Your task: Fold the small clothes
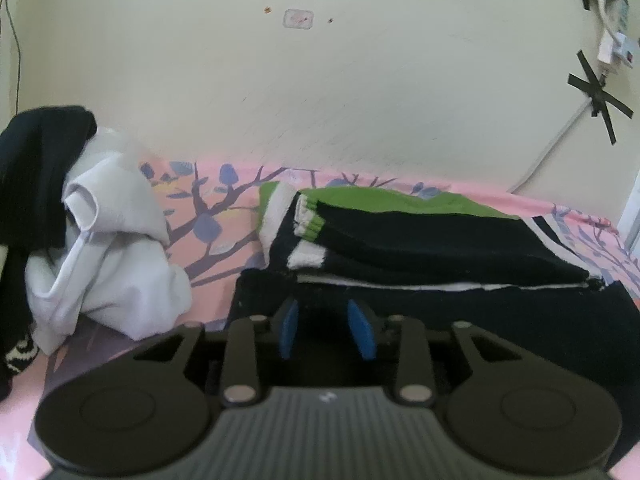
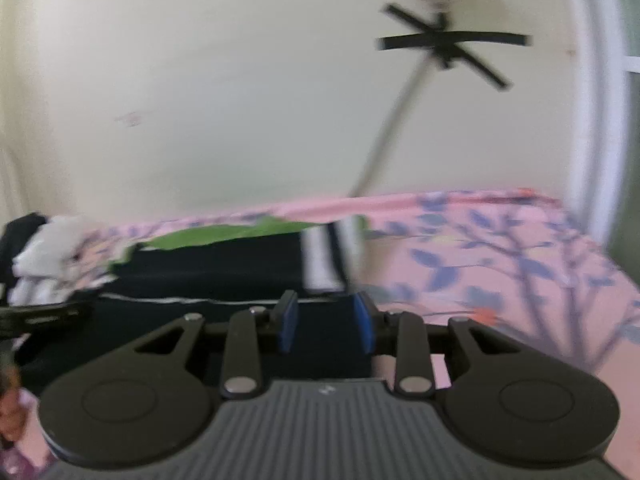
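A black garment lies flat on the pink floral sheet. On it rests a folded stack of black, white and green clothes. My left gripper is open, low at the black garment's near edge, with nothing between its blue pads. In the blurred right wrist view my right gripper is open over the black garment's right near part, holding nothing. The green cloth shows behind it.
A heap of unfolded white cloth and black cloth sits at the left, against the cream wall. Taped cables run down the wall at right. Bare sheet lies right of the garment.
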`<state>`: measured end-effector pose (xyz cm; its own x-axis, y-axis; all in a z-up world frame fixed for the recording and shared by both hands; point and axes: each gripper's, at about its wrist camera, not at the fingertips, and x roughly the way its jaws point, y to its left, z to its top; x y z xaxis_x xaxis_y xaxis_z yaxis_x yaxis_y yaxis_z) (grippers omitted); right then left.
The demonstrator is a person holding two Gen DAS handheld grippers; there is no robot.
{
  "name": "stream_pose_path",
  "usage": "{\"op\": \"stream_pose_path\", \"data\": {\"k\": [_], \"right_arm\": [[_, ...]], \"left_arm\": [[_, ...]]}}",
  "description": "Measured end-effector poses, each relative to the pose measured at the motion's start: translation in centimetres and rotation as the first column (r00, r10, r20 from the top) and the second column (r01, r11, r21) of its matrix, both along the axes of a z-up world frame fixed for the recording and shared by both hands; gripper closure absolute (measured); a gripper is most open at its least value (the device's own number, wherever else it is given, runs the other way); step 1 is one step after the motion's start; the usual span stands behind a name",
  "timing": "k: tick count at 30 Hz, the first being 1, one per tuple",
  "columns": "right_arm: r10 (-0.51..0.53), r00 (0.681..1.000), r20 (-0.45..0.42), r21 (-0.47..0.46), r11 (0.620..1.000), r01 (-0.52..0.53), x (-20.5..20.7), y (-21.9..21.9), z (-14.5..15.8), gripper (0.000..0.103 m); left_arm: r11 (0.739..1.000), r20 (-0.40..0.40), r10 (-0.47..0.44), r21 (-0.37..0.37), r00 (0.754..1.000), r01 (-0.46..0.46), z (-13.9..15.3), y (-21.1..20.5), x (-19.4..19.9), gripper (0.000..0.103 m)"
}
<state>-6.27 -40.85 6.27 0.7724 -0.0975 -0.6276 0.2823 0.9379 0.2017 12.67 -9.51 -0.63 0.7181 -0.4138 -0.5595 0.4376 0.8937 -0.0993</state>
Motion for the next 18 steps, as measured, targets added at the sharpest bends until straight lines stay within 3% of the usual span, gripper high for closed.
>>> {"op": "stream_pose_path", "data": {"k": [4,5,6,9,12,14,15,18], "right_arm": [[0.054,0.995,-0.080,0.122,0.991,-0.044,2.5,0.4,-2.6,0.080],[0.014,0.993,-0.118,0.129,0.992,0.002,2.9,-0.5,-3.8,0.086],[-0.057,0.991,-0.119,0.158,0.985,0.076,2.6,-2.0,-4.8,0.100],[-0.181,0.979,-0.094,0.347,0.915,0.203,1.2,-5.3,-5.1,0.103],[-0.191,0.981,-0.026,0.248,0.950,0.192,0.2,-4.5,-3.4,0.101],[-0.163,0.986,0.018,0.218,0.964,0.156,-0.1,-3.9,-2.8,0.082],[-0.150,0.988,0.031,0.209,0.968,0.141,0.0,-3.5,-2.5,0.079],[-0.117,0.992,0.042,0.201,0.974,0.106,0.8,-2.8,-2.6,0.078]], "left_arm": [[1.000,-0.007,-0.006,0.000,1.000,0.006,0.0,0.0,0.1,0.071],[1.000,-0.013,-0.007,-0.003,1.000,0.007,0.0,0.1,0.2,0.071],[1.000,-0.020,-0.008,-0.006,1.000,0.008,0.0,0.1,0.2,0.071],[1.000,-0.024,-0.011,-0.010,1.000,0.011,-0.1,0.2,0.2,0.070],[1.000,-0.021,-0.020,-0.004,1.000,0.020,-0.1,0.0,0.1,0.066],[1.000,-0.019,-0.023,0.000,1.000,0.023,-0.1,-0.1,0.1,0.064],[1.000,-0.019,-0.024,0.000,1.000,0.024,-0.1,-0.1,0.1,0.064],[1.000,-0.021,-0.028,-0.004,0.999,0.028,-0.1,-0.1,0.1,0.063]]}}
